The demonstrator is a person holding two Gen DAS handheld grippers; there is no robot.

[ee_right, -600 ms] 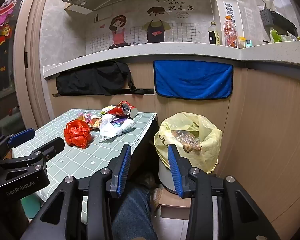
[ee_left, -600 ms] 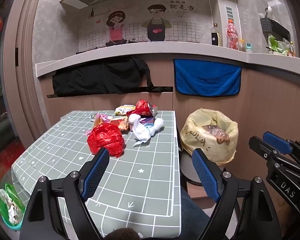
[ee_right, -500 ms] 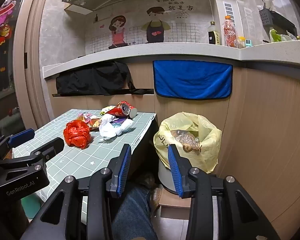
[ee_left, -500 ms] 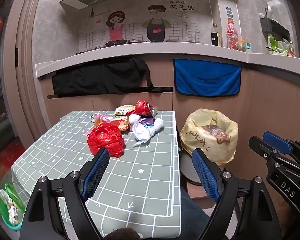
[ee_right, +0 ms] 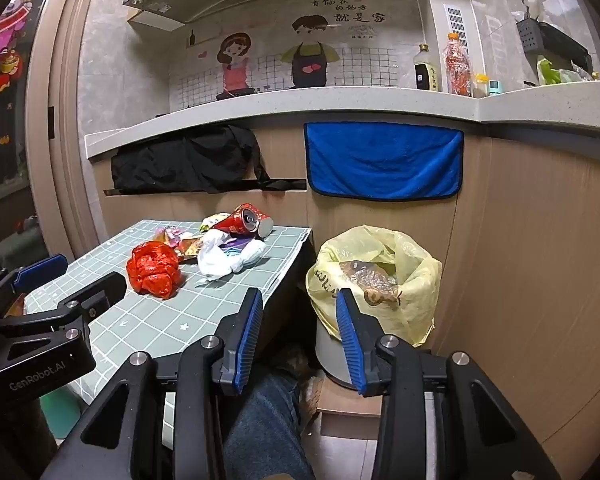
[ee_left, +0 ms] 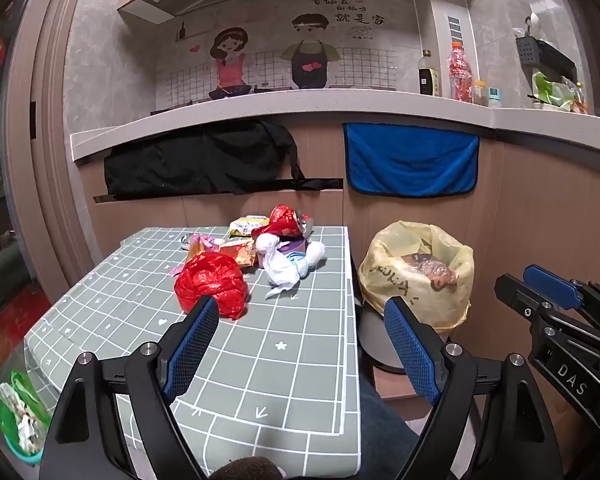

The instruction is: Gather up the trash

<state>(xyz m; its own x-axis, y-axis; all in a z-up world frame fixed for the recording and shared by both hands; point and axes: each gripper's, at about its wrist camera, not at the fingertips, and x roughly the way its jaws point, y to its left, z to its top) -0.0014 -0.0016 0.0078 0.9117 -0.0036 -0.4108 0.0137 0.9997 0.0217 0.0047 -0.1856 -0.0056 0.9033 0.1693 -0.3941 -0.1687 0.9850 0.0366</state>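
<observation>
Trash pile (ee_left: 260,256) at far end of the gridded table (ee_left: 284,360), red crumpled bag (ee_left: 211,284) nearest, white bag (ee_left: 286,262) and red can (ee_right: 246,220) behind, yellow-lined bin (ee_right: 374,276) beside the table, left gripper (ee_left: 300,344) spread wide and empty, right gripper (ee_right: 298,340) parted, empty, facing the bin.

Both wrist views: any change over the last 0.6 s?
Nothing visibly changed. Left gripper and right gripper are both open and empty, short of the trash. Red bag, white bag and can lie on the table; the yellow-lined bin sits beside it.
</observation>
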